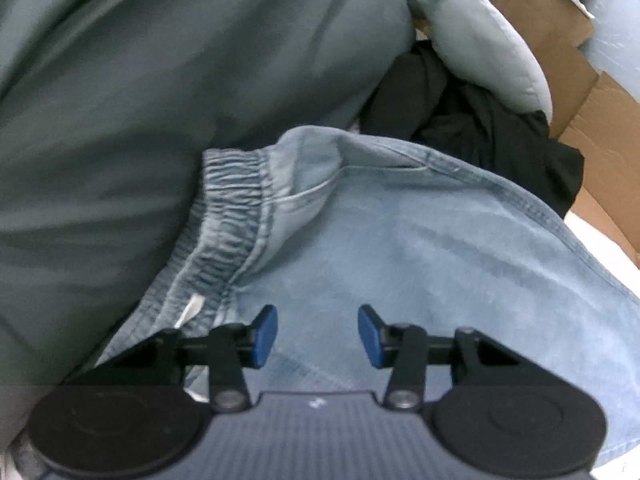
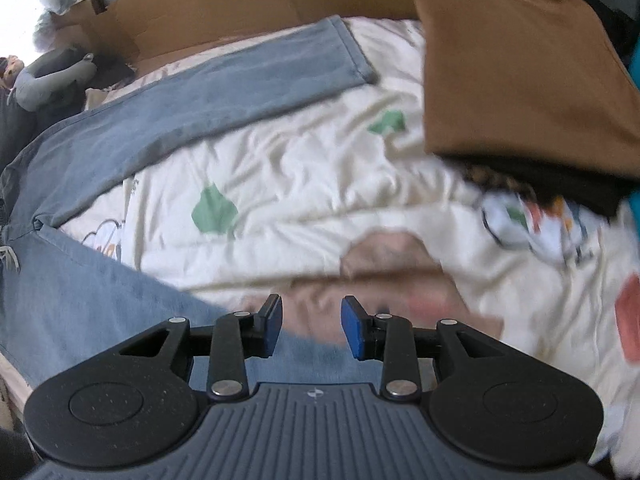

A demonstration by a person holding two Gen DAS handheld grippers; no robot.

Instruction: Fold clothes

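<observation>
Patterned bedding (image 2: 304, 184) carries light-blue jeans (image 2: 168, 108), legs spread apart, unfolded. Left gripper (image 1: 318, 334) hovers wide above their waistband (image 1: 228, 216); right gripper (image 2: 312, 326), also wide, empty, over one leg. Folding remains.

This looks like a bedroom in a home. Ahead of the right fingers spreads a rumpled cream quilt (image 2: 304, 184) printed with green leaves and cartoon shapes. Flattened cardboard (image 2: 208, 12) lies beyond it, and a brown pillow (image 2: 520, 72) sits to the fingers' upper right. Loose clothes crowd the bed.
</observation>
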